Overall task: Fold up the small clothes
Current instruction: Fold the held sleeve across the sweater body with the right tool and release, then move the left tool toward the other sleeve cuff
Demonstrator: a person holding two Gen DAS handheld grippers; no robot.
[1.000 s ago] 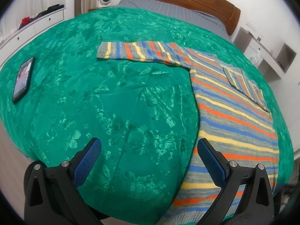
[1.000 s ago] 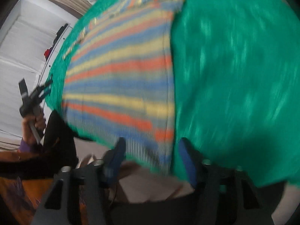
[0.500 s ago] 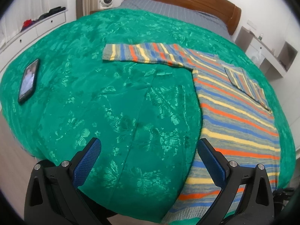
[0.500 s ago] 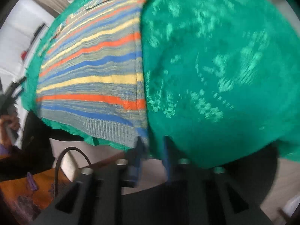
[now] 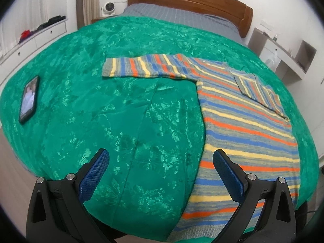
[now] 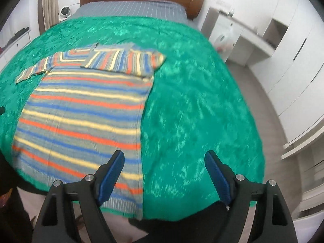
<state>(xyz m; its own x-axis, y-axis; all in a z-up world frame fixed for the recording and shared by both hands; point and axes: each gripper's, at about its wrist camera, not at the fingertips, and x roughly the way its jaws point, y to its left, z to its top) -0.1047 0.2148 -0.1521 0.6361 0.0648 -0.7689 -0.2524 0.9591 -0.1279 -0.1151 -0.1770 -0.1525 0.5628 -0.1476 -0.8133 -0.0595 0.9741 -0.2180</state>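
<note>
Sweater (image 5: 239, 121), striped, lies flat on the green bedspread (image 5: 113, 111), its hem at the bed's near edge. One sleeve (image 5: 145, 65) stretches out sideways; the other (image 6: 125, 60) is folded across the chest. In the left view the hem's right corner is hidden behind the left gripper (image 5: 160, 162); its fingers (image 5: 226, 174) are spread, nothing between them. The right gripper (image 6: 164, 163) hangs above the hem, fingers (image 6: 112, 172) opening and empty. The right view is blurred, so the weave is hard to make out. A phone (image 5: 29, 99) lies near the bedspread's left edge, its screen unreadable.
</note>
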